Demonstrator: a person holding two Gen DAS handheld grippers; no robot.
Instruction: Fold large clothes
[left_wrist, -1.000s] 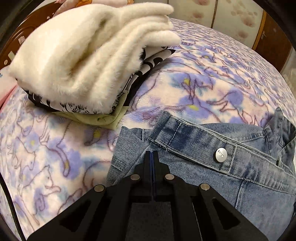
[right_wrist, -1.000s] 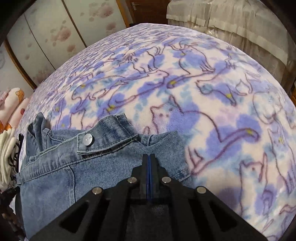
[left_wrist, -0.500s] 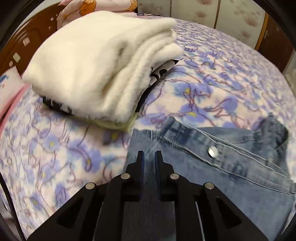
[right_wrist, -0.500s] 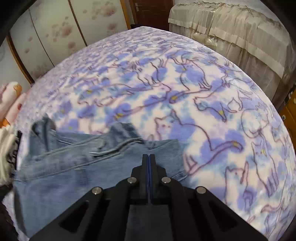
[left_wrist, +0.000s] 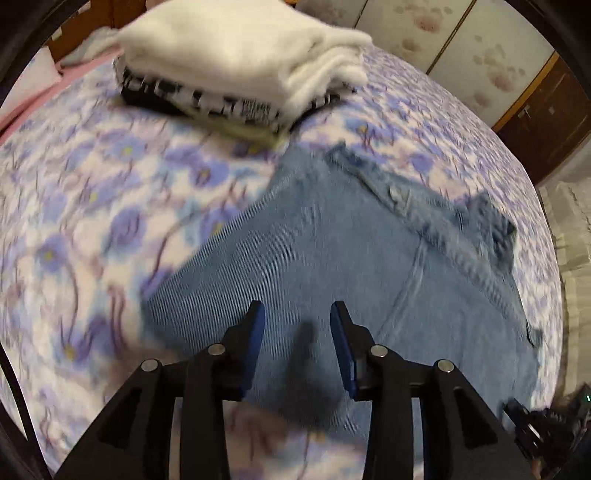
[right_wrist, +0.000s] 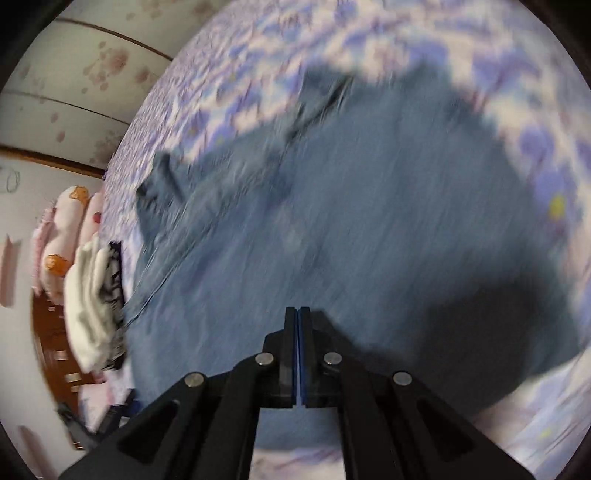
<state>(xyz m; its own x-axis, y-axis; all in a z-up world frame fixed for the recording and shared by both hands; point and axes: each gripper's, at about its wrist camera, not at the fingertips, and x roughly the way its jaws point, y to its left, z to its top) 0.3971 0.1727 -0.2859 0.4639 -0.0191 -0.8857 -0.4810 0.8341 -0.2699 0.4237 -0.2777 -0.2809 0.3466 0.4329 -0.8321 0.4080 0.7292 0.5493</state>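
Left wrist: my left gripper (left_wrist: 297, 320) gapes over jeans (left_wrist: 332, 240).
Right gripper (right_wrist: 298, 325) closed, grip unclear; I'd regrip jeans' edge squarely.

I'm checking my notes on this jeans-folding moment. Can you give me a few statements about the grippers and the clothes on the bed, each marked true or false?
1. The left gripper is open. True.
2. The left gripper is holding the jeans. False: nothing sits between its fingers; the jeans lie on the bedspread below.
3. The right gripper is open. False: its fingers are pressed together.
4. A white fluffy garment tops the stack of folded clothes. True.
5. The jeans lie on top of the stack. False: they lie beside it.
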